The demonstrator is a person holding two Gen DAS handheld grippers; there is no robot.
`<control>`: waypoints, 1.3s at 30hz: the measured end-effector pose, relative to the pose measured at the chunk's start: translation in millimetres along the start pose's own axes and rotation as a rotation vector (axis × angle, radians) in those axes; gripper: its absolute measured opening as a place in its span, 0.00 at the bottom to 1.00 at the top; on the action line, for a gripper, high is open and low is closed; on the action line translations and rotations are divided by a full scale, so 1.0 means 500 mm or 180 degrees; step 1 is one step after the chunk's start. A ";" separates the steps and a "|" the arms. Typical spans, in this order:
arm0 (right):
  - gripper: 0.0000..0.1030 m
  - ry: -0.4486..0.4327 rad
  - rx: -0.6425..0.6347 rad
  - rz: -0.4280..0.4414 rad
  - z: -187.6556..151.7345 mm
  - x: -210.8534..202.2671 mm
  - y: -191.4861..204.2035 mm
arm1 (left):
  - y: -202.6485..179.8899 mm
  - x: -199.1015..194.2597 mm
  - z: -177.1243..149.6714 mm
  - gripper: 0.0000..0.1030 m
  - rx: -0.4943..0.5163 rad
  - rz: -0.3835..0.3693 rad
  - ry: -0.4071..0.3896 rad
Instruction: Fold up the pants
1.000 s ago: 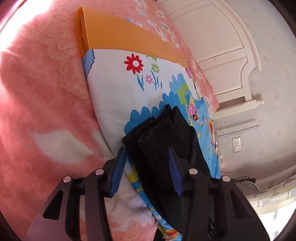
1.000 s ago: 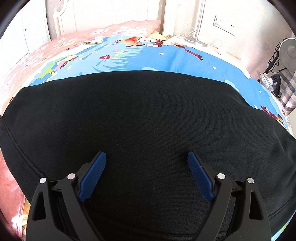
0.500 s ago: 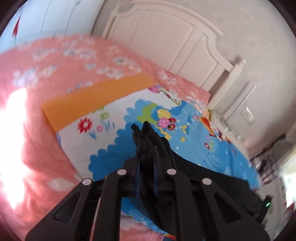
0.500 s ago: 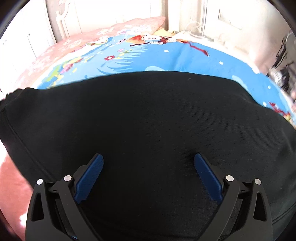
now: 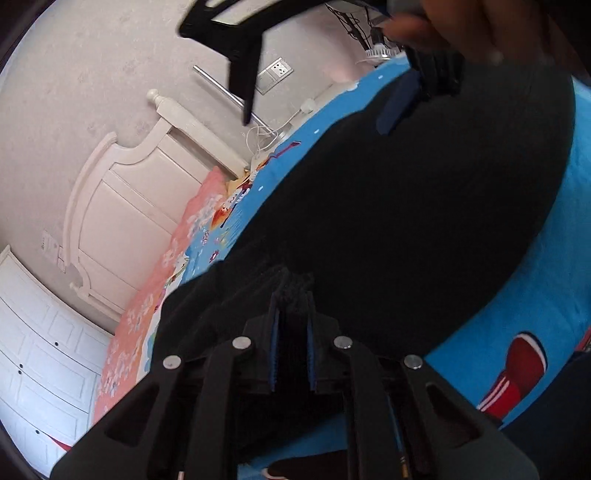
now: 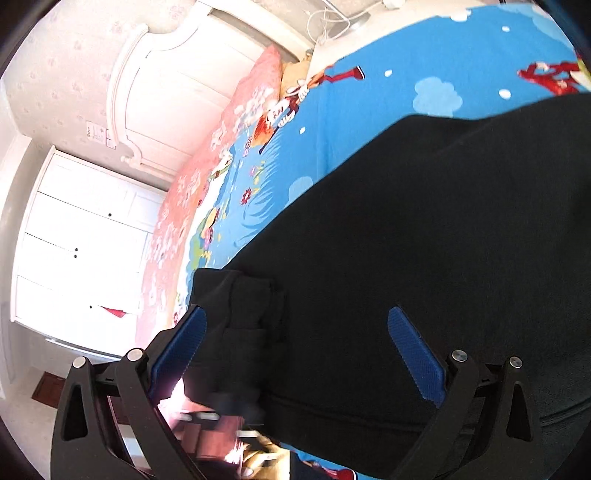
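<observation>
Black pants [image 5: 406, 221] lie spread on the blue cartoon sheet [image 5: 535, 332]. My left gripper [image 5: 291, 299] pinches a bunch of their black fabric between its blue pads, held over the rest of the pants, and its jaws are opening slightly. In the right wrist view the pants [image 6: 406, 240] fill the lower right, with a doubled-over end [image 6: 240, 295] at their left edge. My right gripper [image 6: 297, 314] stands wide open above them, nothing pressed between its fingers. The left wrist view shows the right gripper [image 5: 314, 125] at the top, held by a hand [image 5: 461, 29].
A pink floral quilt [image 5: 147, 314] runs along the sheet's far side. Behind it stand a white headboard [image 5: 122, 203] and a white wardrobe [image 5: 37, 350]. Cables and a wall socket [image 5: 279, 70] sit near the bed's corner. The sheet [image 6: 369, 92] is bare beyond the pants.
My left gripper shut on the pants' end, rolled and swept it across over the spread pants. My right gripper opened a little wider, rolled and lifted slightly.
</observation>
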State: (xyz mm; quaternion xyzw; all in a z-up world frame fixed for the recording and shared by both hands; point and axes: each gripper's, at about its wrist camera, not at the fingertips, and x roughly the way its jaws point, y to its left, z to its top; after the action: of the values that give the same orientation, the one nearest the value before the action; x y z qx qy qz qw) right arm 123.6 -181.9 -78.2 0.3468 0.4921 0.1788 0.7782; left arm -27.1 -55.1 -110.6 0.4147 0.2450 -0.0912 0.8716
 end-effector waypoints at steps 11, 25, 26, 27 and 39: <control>0.94 0.0613 -0.0037 0.0208 -0.028 0.091 0.029 | 0.012 0.016 -0.027 0.30 0.0156 0.0064 -0.0025; 0.79 0.1298 -0.0002 0.0601 -0.021 0.203 0.097 | 0.110 -0.044 0.003 0.11 -0.0457 0.0071 -0.0330; 0.75 0.1362 -0.0003 0.0654 -0.018 0.218 0.101 | 0.106 -0.047 0.002 0.11 -0.0425 0.0073 -0.0337; 0.63 0.1392 -0.0023 0.0695 -0.012 0.227 0.104 | 0.102 -0.046 0.003 0.11 -0.0395 0.0080 -0.0344; 0.25 0.0648 -0.0449 0.0369 0.051 0.054 0.027 | -0.002 -0.027 0.101 0.11 -0.0337 -0.0167 -0.0716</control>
State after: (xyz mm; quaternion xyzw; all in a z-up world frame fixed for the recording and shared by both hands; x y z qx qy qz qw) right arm 159.2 -165.2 -79.1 0.2991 0.5340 0.2919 0.7350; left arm -21.5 -95.2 -77.4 0.3487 0.1609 -0.1469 0.9116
